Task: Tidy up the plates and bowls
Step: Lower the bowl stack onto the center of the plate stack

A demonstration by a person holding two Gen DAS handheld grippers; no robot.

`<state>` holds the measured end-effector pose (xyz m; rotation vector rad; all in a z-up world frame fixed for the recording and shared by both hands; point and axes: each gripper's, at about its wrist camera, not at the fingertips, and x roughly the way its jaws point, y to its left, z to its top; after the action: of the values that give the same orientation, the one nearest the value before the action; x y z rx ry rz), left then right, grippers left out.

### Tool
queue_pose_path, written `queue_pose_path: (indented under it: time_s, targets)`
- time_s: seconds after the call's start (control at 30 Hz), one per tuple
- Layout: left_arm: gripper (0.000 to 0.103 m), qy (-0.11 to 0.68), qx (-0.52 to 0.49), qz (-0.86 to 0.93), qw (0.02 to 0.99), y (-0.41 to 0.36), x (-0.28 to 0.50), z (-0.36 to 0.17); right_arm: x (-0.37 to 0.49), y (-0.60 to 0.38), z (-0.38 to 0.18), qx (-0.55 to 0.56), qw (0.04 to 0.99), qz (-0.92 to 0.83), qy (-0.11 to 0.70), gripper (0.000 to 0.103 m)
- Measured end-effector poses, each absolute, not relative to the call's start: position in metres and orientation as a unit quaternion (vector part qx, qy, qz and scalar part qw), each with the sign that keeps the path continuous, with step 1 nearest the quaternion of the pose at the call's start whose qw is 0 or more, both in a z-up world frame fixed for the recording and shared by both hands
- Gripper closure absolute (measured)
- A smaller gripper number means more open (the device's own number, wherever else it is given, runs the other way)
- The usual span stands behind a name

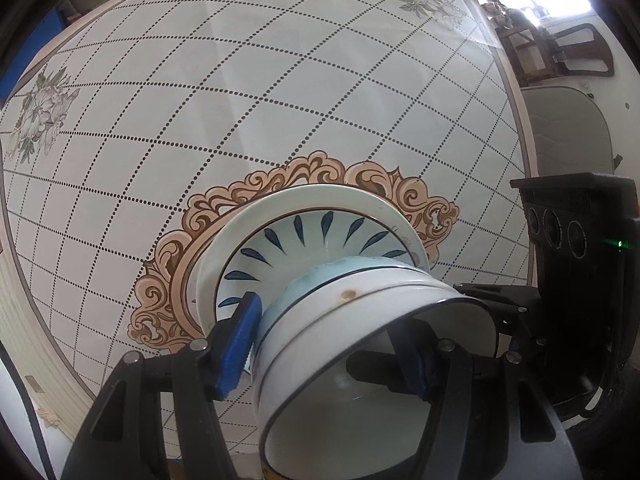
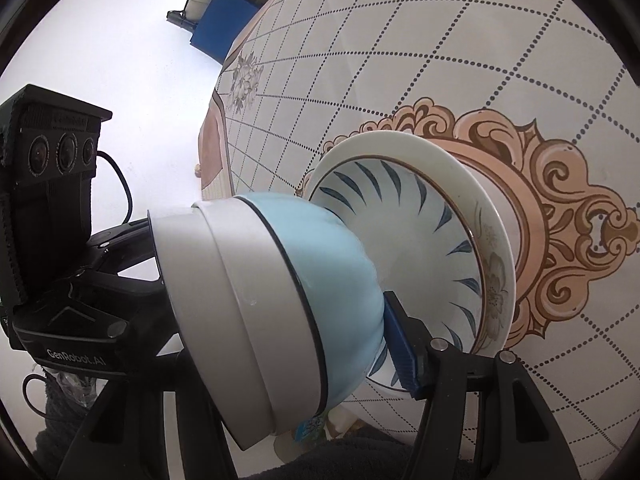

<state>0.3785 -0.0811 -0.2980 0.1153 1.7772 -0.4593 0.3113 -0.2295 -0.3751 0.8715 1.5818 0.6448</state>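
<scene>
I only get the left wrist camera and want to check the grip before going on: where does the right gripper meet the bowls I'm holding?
Observer: One blue pad of the right gripper lies against the pale blue lower wall of the held bowls, close to the leaf-patterned bowl.
Operator: And its other finger?
Observer: It is hidden behind the bowls' white upper part, so I cannot tell where it sits.
Operator: Anything on the plate underneath?
Observer: The plate has a brown flower printed on its rim, on the side near that pad.
</scene>
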Motion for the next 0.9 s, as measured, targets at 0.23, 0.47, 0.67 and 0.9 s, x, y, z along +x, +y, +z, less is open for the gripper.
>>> queue_pose_path:
  time_s: [0.23,0.47,0.67,0.9]
  targets:
    - [0.043,0.774,0.043,-0.199,0.6,-0.074,0.377,-0.313,0.314,-0.22,-0.39,0.364,0.57,0.268,0.686,0.04]
    - [0.044,0.778,0.038,-0.198,0.595,-0.074,0.375,-0.324,0.314,-0.222,-0.401,0.364,0.567,0.26,0.691,0.04]
    - [0.044,0.78,0.041,-0.196,0.593,-0.074,0.375,-0.328,0.317,-0.218,-0.406,0.36,0.566,0.258,0.695,0.04]
    - [0.044,0.782,0.036,-0.191,0.592,-0.073,0.374,-0.333,0.323,-0.211,-0.409,0.35,0.57,0.255,0.698,0.04]
